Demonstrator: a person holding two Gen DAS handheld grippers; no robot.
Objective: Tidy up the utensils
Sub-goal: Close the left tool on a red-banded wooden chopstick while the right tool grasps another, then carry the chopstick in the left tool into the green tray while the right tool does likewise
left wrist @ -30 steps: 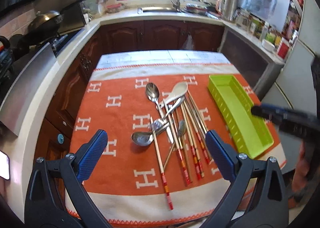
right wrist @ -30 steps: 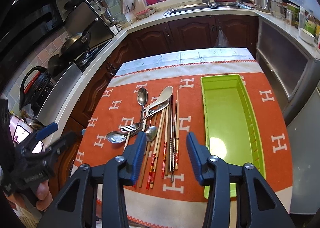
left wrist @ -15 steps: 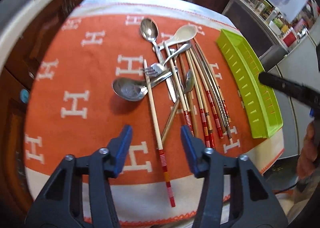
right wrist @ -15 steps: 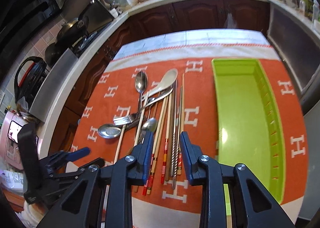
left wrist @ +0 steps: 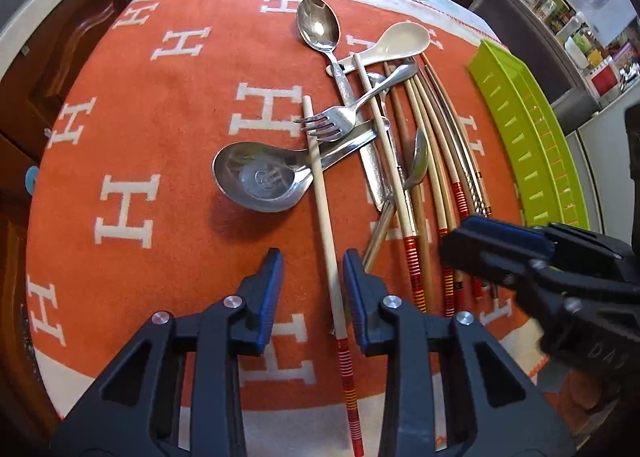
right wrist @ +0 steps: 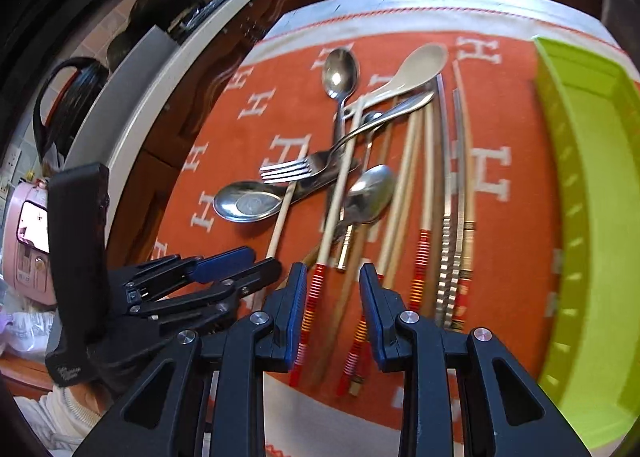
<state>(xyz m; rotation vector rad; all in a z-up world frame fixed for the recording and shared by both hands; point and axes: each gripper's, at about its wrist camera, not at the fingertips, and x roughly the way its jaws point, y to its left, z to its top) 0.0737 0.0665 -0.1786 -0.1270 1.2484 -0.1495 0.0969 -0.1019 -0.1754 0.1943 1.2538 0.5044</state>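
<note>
On the orange cloth lies a pile of utensils: a steel spoon (left wrist: 318, 27), a cream spoon (left wrist: 404, 41), a fork (left wrist: 332, 123), a steel soup spoon (left wrist: 260, 181) and several chopsticks. My left gripper (left wrist: 312, 269) hangs low over the cloth, its jaws closing around one pale chopstick (left wrist: 326, 217) with a red-banded end; the pads stand clear of it. My right gripper (right wrist: 332, 281) is open over the red ends of several chopsticks (right wrist: 316, 289), which lie between its jaws. The green tray (right wrist: 592, 177) stands empty to the right.
The two grippers are close side by side: the right gripper (left wrist: 452, 249) shows at the right of the left wrist view, the left gripper (right wrist: 264, 261) at the left of the right wrist view. Kitchen counters (right wrist: 132, 105) surround the table.
Both grippers have come down close to the near ends of the chopsticks. The left jaws have narrowed from wide apart to a small gap around one chopstick. The right jaws narrowed slightly.
</note>
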